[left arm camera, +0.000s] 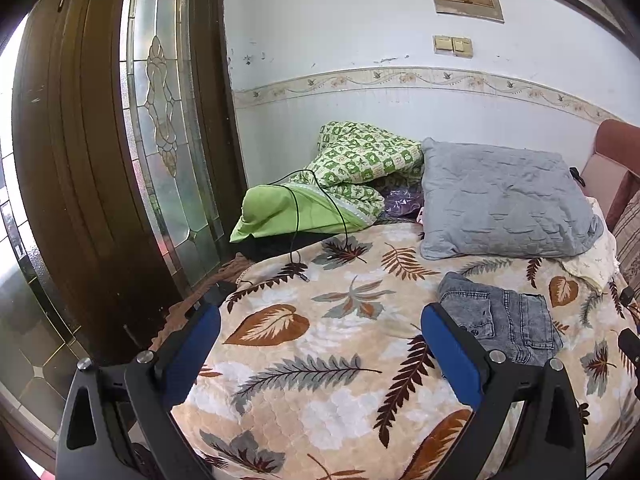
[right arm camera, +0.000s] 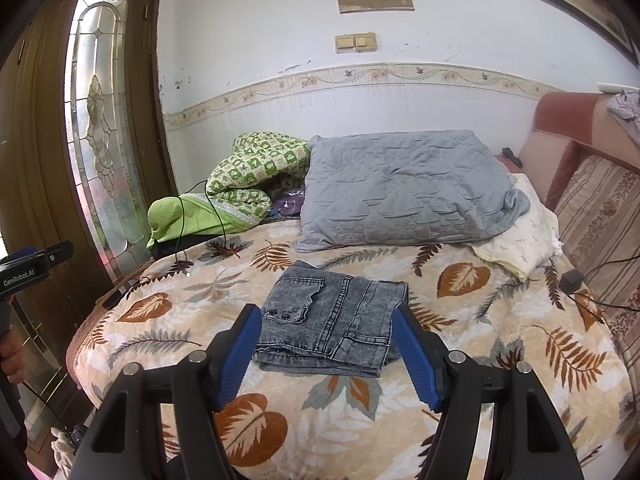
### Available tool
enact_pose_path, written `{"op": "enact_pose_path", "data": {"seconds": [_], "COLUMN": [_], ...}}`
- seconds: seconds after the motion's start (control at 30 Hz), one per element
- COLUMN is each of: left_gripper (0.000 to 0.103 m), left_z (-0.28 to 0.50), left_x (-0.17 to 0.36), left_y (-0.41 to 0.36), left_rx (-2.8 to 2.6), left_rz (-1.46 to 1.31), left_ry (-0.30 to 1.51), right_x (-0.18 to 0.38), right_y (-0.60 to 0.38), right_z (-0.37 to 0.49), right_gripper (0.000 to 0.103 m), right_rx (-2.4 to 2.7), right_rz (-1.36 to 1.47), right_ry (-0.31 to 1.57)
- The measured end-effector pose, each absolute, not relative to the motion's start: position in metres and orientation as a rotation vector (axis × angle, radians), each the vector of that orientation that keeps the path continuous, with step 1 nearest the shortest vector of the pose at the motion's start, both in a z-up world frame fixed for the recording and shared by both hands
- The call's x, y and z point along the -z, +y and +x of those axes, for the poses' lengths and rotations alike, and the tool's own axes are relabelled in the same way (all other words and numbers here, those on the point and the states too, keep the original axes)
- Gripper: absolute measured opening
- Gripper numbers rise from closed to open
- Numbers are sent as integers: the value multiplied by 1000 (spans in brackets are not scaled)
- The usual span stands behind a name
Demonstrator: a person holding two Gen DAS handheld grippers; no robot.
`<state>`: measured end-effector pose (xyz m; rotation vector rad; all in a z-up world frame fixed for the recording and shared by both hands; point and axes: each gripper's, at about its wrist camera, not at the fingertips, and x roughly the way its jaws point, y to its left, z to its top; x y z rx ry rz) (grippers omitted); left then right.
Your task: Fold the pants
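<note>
Fingers of the right gripper [right arm camera: 326, 354] are held open and empty just short of the folded grey denim pants [right arm camera: 334, 320] on the leaf-patterned bed [right arm camera: 480, 360], while the equally open left gripper [left arm camera: 320, 356] is kept farther left.

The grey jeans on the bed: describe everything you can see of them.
The grey jeans are washed, mottled denim, folded into a compact, roughly rectangular bundle of several layers. On top show a flapped pocket with two dark snaps, stitched seams and a waistband edge. They lie flat on the leaf-print blanket, in front of the grey pillow and apart from it. Nothing grips them: the right hand-held gripper stands open, its blue pads framing them in view.
</note>
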<state>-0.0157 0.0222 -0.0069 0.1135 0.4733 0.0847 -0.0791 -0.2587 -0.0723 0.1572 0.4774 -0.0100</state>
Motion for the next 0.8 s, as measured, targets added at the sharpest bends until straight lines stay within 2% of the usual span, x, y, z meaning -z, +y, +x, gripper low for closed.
{"op": "enact_pose_path", "data": {"seconds": [0.8], "left_gripper": [100], "left_z": [-21], "left_x": [4], "left_y": [33], "left_rx": [-80], "left_rz": [96], "left_ry": [455], "right_x": [75], "right_y": [-247], "right_z": [-75], "right_gripper": [71], "right_rx": [-10], "right_rz": [119], "right_ry": [492]}}
